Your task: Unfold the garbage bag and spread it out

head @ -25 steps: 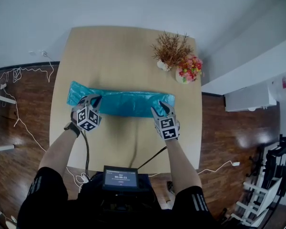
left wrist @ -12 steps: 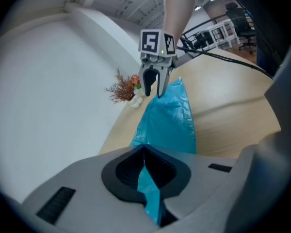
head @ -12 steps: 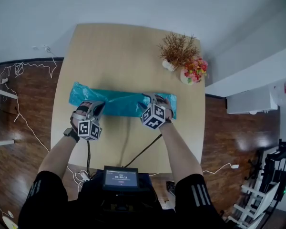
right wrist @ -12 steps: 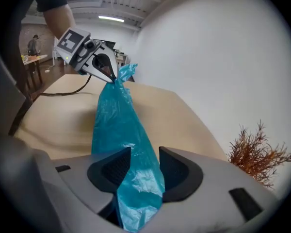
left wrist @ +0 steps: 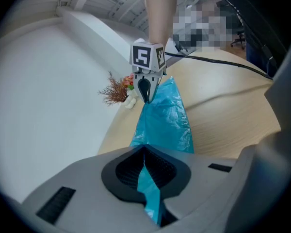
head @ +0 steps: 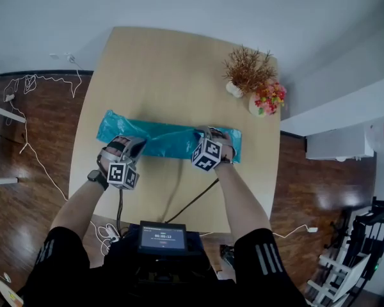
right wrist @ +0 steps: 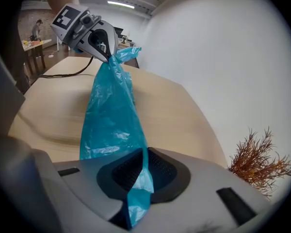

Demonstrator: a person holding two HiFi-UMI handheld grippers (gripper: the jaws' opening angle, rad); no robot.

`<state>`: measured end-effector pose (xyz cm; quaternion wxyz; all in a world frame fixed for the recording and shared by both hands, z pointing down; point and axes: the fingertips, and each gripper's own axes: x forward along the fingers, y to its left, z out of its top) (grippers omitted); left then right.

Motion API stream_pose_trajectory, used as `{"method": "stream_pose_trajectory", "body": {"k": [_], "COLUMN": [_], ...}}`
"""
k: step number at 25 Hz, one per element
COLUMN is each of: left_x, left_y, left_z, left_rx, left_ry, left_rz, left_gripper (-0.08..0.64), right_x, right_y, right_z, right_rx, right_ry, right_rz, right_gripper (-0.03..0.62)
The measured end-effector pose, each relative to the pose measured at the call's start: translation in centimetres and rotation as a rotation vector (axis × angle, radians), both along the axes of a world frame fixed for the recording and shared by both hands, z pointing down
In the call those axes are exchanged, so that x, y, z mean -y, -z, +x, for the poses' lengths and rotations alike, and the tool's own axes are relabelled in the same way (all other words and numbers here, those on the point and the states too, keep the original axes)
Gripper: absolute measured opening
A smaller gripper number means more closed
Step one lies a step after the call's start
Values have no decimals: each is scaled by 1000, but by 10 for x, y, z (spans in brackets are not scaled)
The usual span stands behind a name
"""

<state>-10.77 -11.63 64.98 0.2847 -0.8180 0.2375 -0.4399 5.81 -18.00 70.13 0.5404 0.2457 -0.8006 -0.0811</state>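
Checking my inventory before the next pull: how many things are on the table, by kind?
Blue garbage bag: 1
Dried brown plant: 1
Pot of colourful flowers: 1
Total: 3

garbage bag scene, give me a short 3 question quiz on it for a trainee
1. True or false: the garbage bag lies fully spread over the table.
2. What is between the jaws of the right gripper? A nothing. B the bag's edge. C a cable.
3. Fill in: in the head view, the dried plant and the flower pot stand near the table's far ____ corner.

Key:
1. False; it lies as a folded strip.
2. B; its jaws have just been closing and now pinch the bag. The left gripper is shut on it too.
3. right
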Motion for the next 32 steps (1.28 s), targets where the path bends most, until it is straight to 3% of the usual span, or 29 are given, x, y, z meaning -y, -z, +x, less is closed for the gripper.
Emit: {"method": "stream_pose_trajectory", "body": {"k": [3, 10, 13, 16, 21, 23, 27, 30, 32], "left_x": [-1, 3, 10, 10, -8, -18, -29, -36, -40], "left_y": [-1, 28, 43, 44, -16, -27, -32, -34, -38], "left_z": [-6, -26, -43, -60, -111, -124, -123, -118, -121], "left_rx": [-2, 27, 56, 144, 401, 442, 422, 414, 432], "left_ry": [24, 70, 111, 108, 69, 65, 48, 30, 20], "left_rz": [-36, -75, -141, -232, -518, -587, -569, -526, -490], "left_gripper": [3, 178, 237, 267, 267, 261, 63, 3, 1], "right_x": [-3, -4, -7, -12, -26, -32, -46, -58, -67], "right_y": [5, 24, 32, 39, 46, 49, 51, 53, 55], "right_z": [-4, -8, -9, -9, -7, -6, -5, -2, 0], "right_rx": [5, 28, 37, 47, 57, 65, 90, 103, 125], "right_ry": [-1, 6, 10, 8, 2, -5, -22, -29, -47], "right_rz": [12, 60, 78, 93, 105, 111, 105, 100, 90], "right_gripper": [17, 13, 12, 12, 12, 13, 14, 15, 32]}}
